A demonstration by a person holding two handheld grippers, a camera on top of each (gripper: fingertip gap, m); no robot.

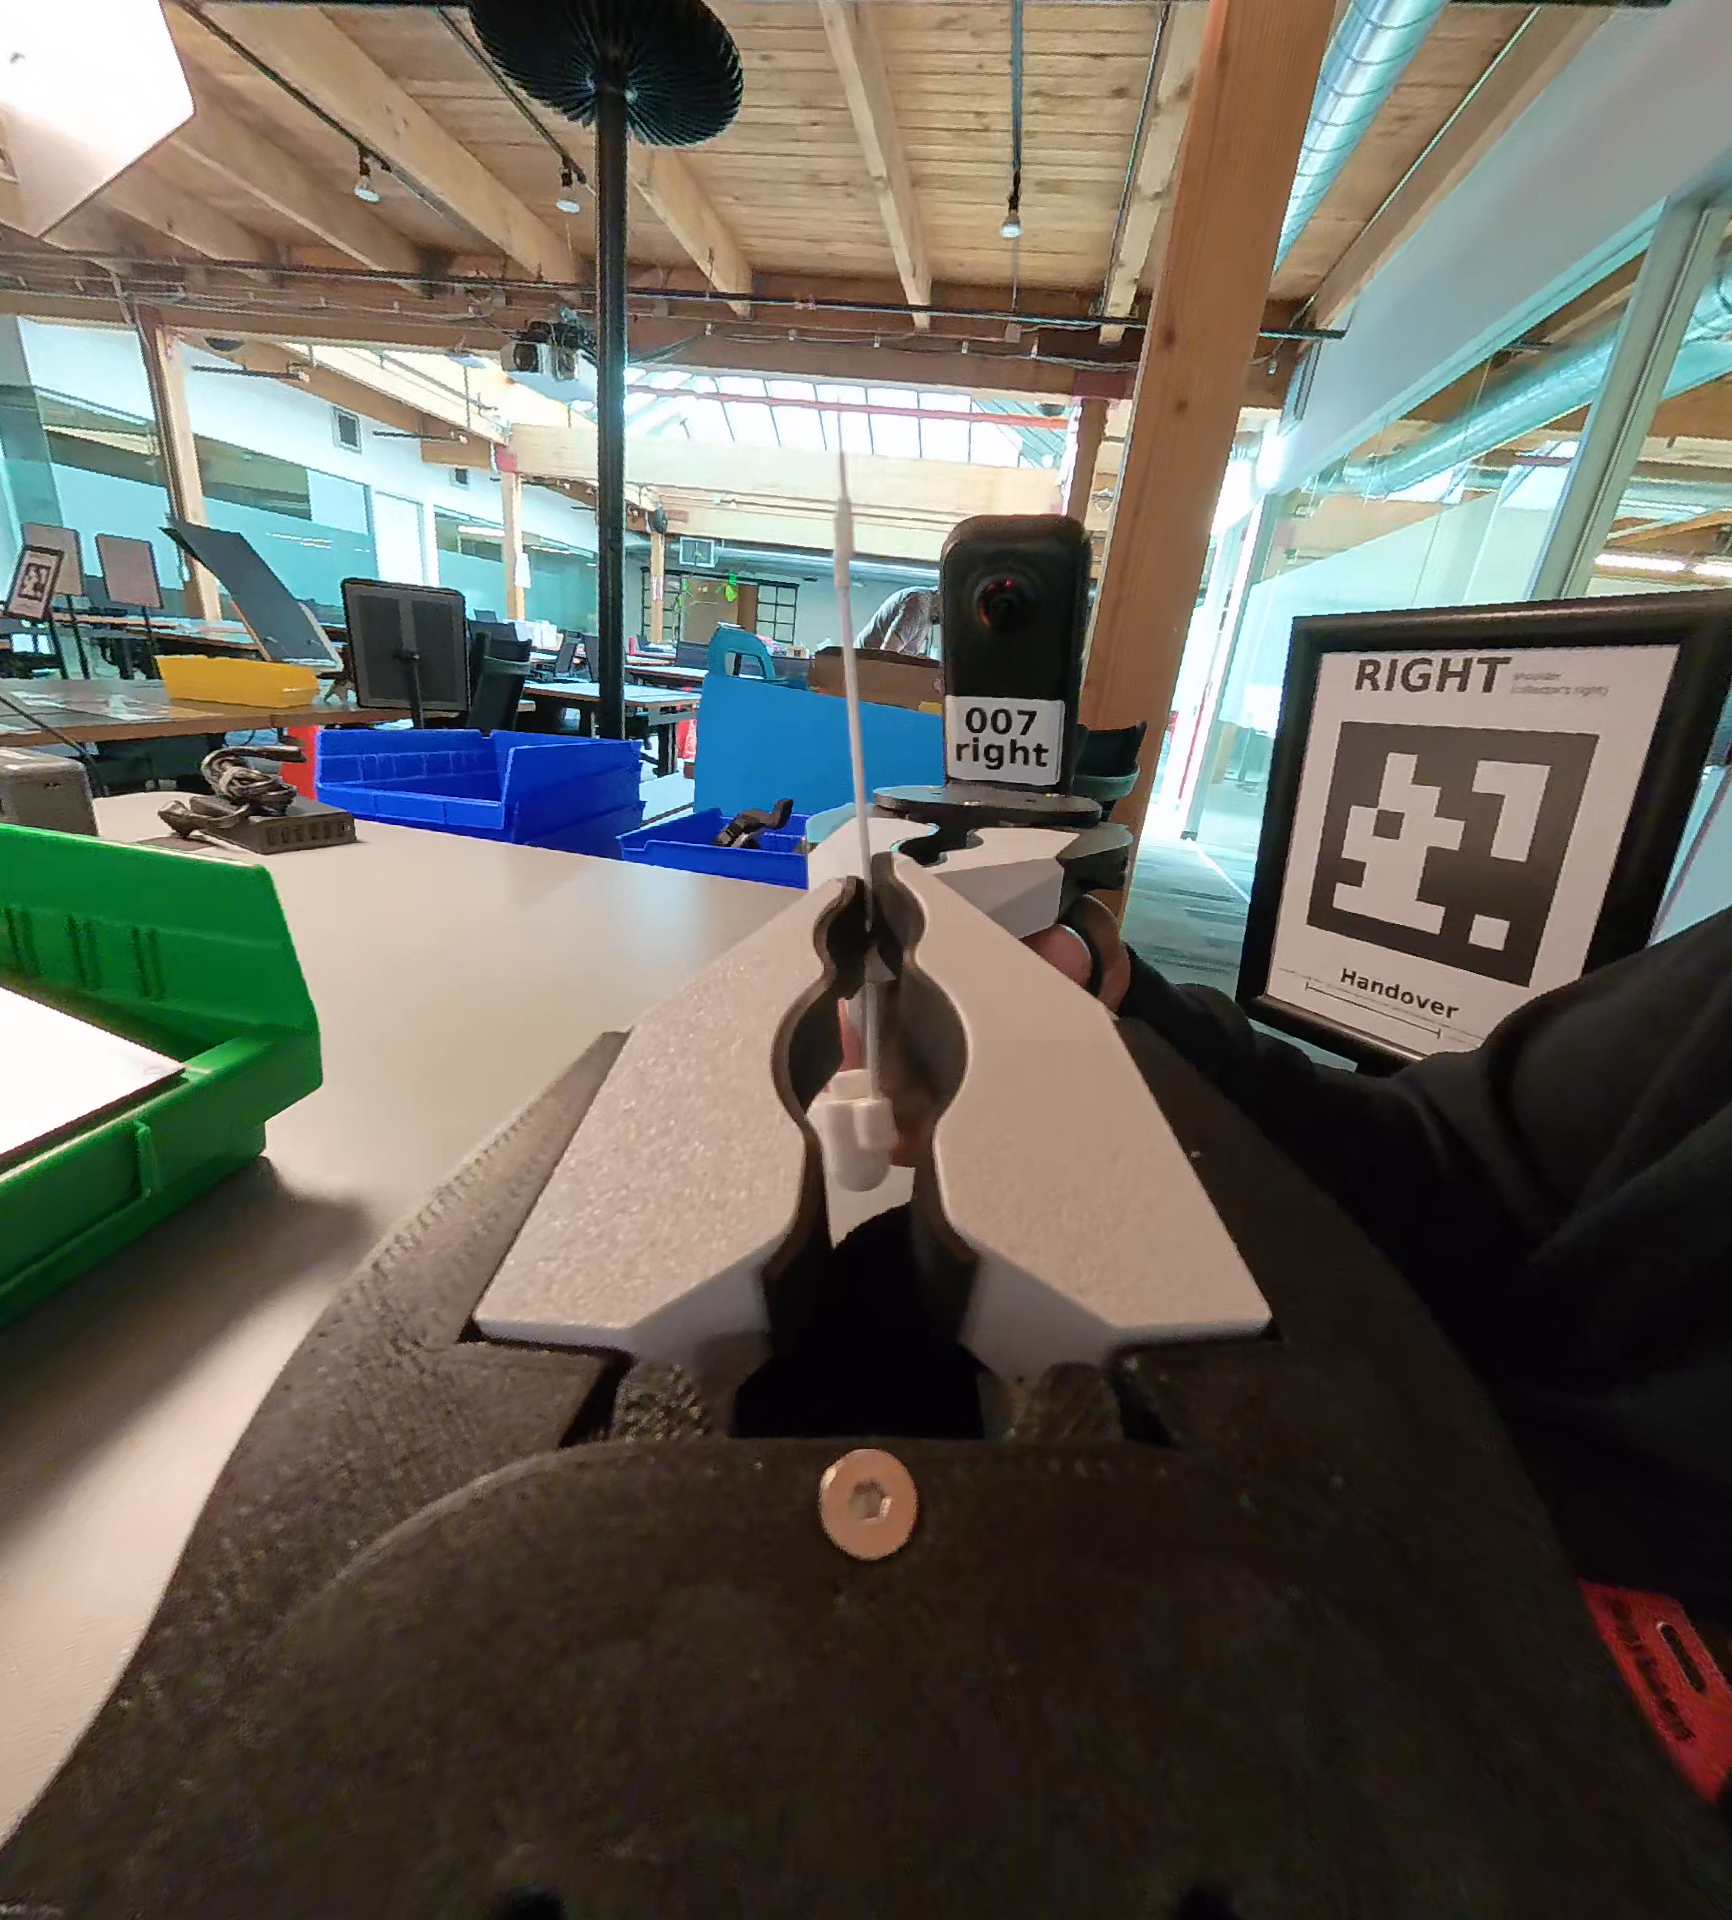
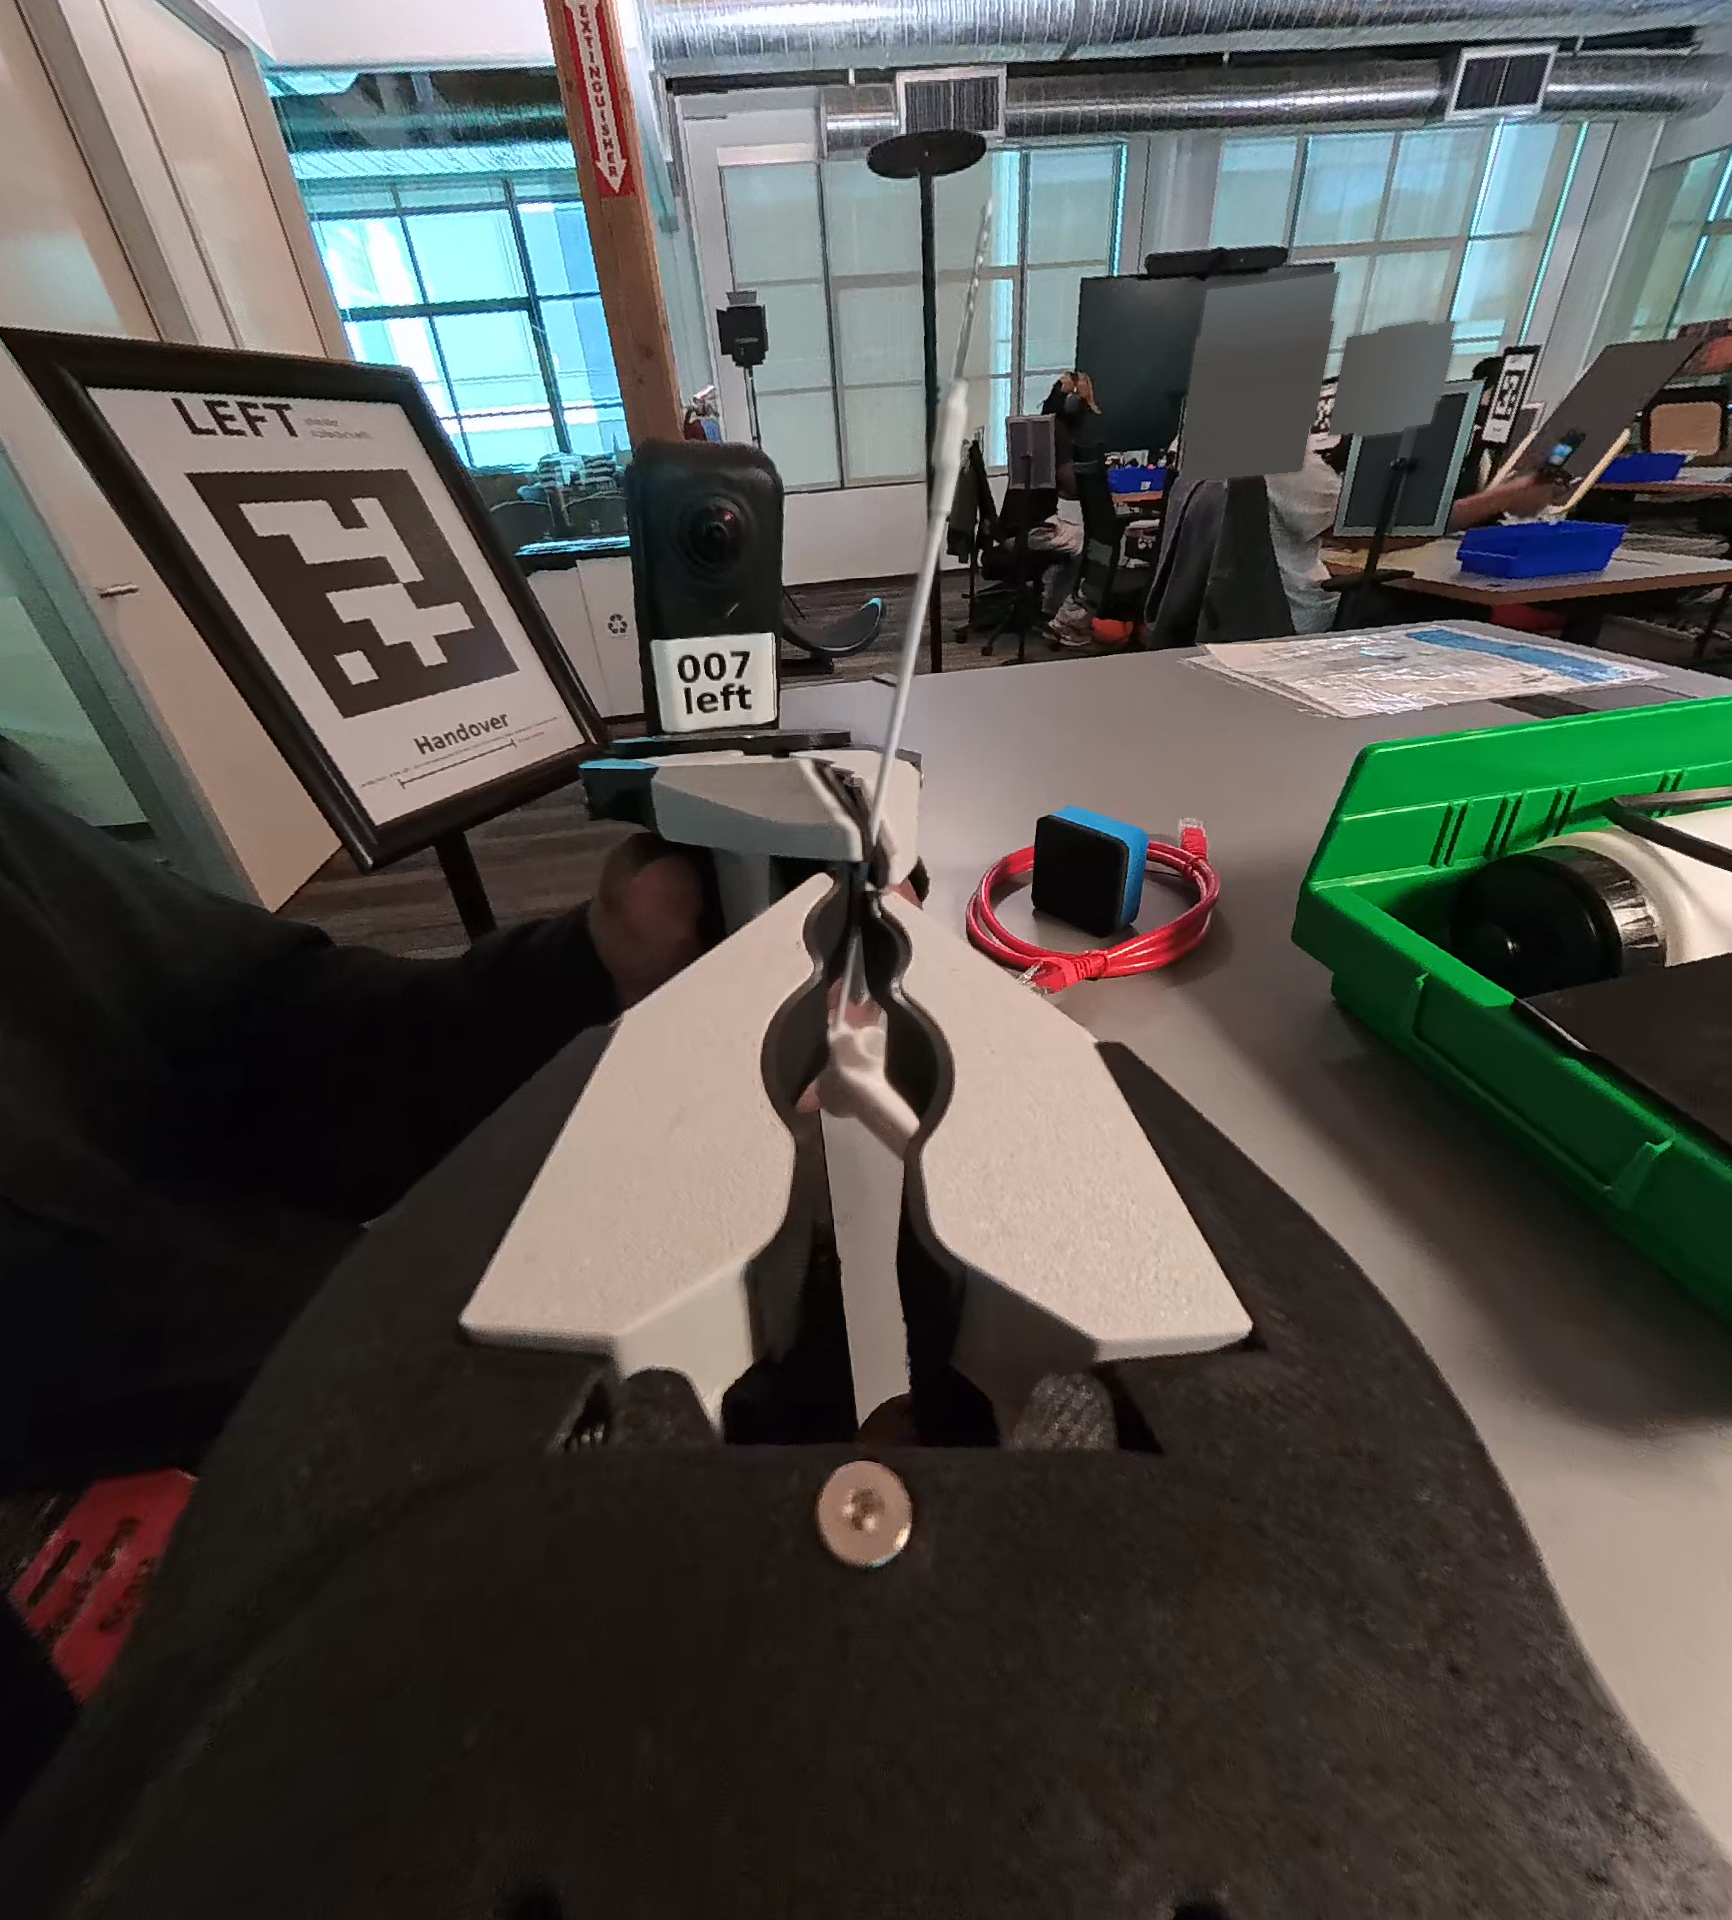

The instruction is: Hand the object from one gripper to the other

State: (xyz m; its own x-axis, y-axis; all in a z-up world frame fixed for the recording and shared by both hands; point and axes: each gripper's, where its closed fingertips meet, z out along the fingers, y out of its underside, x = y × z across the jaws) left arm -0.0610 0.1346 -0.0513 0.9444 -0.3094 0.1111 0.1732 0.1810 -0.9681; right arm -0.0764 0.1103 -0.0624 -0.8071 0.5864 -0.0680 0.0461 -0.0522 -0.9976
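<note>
Your left gripper [image 1: 870, 914] and right gripper [image 2: 867, 899] meet tip to tip above the grey worktop [image 1: 446, 935], and both pairs of jaws are closed on the same white cable tie [image 1: 857, 727]. It is a thin, stiff plastic strip that stands nearly upright; its blocky head [image 1: 857, 1138] hangs in the scalloped gap between your fingers [image 1: 696, 1122], and its tapered tail rises above the tips. The fingers are matte grey with a grainy surface and black wavy inner pads, set in a rough black printed body. Each gripper carries a black camera [image 1: 1013, 613] with a small white printed label. A black-framed sign [image 1: 1464, 831] bearing a square black-and-white marker and printed words stands at the worktop's edge. A glossy green plastic bin [image 2: 1568, 997] sits on the worktop, and a coiled red cable [image 2: 1090, 935] lies around a black and blue block [image 2: 1085, 868].
</note>
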